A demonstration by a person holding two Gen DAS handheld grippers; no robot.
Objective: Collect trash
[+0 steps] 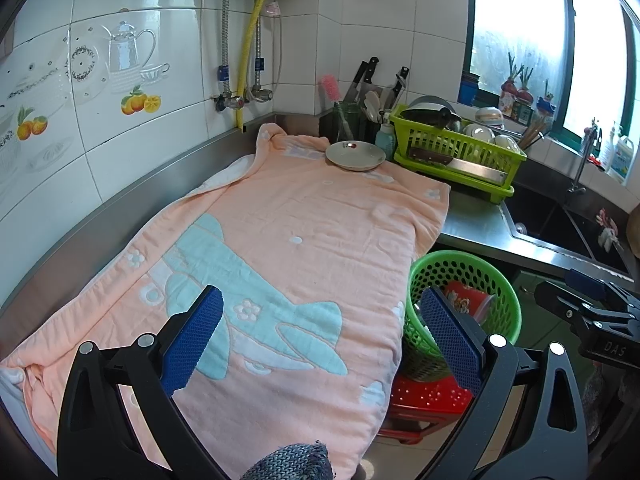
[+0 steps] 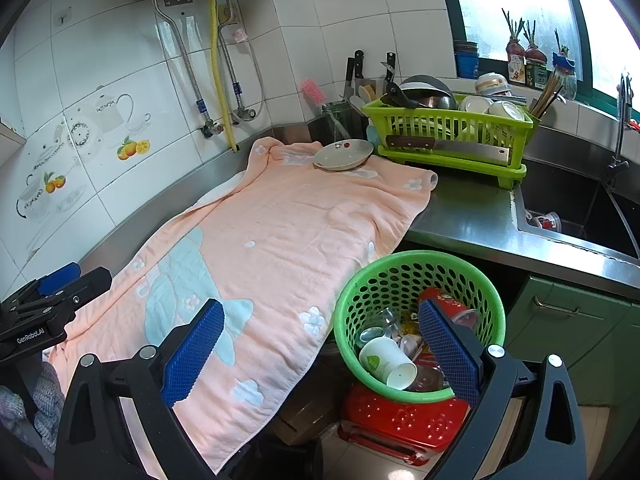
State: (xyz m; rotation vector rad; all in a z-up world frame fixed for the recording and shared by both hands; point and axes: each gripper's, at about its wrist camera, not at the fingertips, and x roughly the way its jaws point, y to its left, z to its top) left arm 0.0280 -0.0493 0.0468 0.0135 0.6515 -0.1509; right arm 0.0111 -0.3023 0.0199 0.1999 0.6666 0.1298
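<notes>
A round green basket point(image 2: 404, 272) stands on a red stool point(image 2: 400, 420) beside the counter. It holds a white paper cup point(image 2: 384, 362), clear plastic cups point(image 2: 380, 326) and red wrappers point(image 2: 444, 304). In the left wrist view the same basket point(image 1: 500, 280) shows a red wrapper point(image 1: 466, 300). My left gripper point(image 1: 320, 344) hovers open over the peach towel point(image 1: 280, 240), nothing between its fingers. My right gripper point(image 2: 320, 348) is open too, straddling the towel's edge and the basket, empty. A white plate point(image 2: 343, 155) rests at the towel's far end. A red-and-white cup point(image 2: 546, 221) lies in the sink.
A lime dish rack point(image 2: 452, 128) with bowls, a pan and a cleaver stands at the back right, knives point(image 2: 356, 72) behind it. The steel sink point(image 2: 576, 208) and tap point(image 2: 622, 120) are at the right. Green cabinet doors point(image 2: 560, 328) lie below the counter.
</notes>
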